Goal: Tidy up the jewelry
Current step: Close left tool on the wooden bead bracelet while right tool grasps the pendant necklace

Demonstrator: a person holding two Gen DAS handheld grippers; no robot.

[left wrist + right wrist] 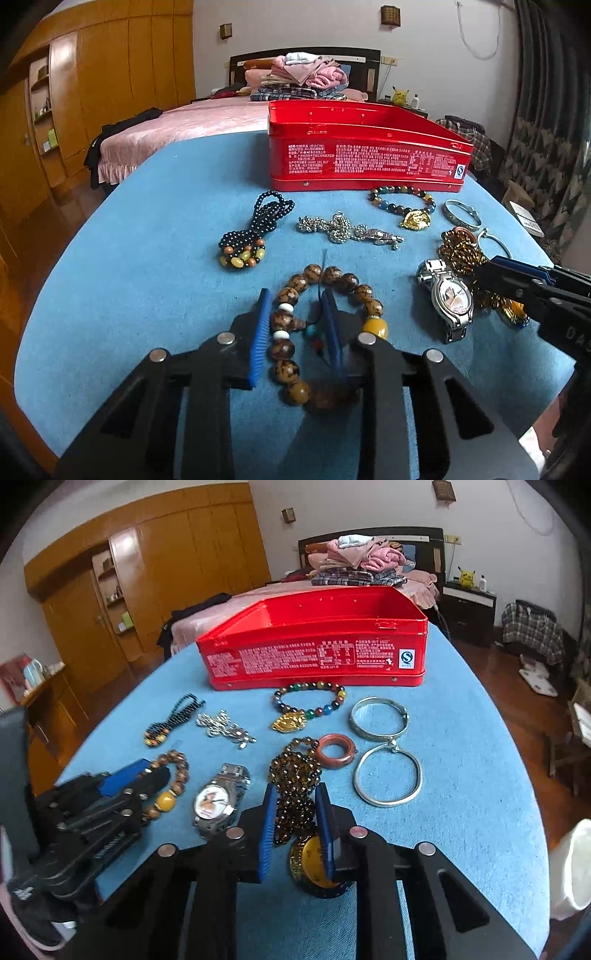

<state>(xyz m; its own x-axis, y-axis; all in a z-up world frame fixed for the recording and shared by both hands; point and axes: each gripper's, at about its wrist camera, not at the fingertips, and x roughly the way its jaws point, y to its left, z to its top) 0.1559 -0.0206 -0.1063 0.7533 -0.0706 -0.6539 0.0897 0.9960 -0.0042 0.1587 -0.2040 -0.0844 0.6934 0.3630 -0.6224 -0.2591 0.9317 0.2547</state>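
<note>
Low in the left wrist view, the left gripper (295, 332) straddles one side of the brown bead bracelet (284, 317) on the blue cloth (147, 221), jaws narrowed around its beads; actual contact cannot be told. At lower centre of the right wrist view, the right gripper (295, 827) is pinching the dark amber bead necklace (295, 779). Beside it at lower left lies the wristwatch (218, 801). Across upper centre stands the open red tin (314, 653).

Soft even daylight, faint shadows; strong fisheye bending, dark corners, slight blur.
</note>
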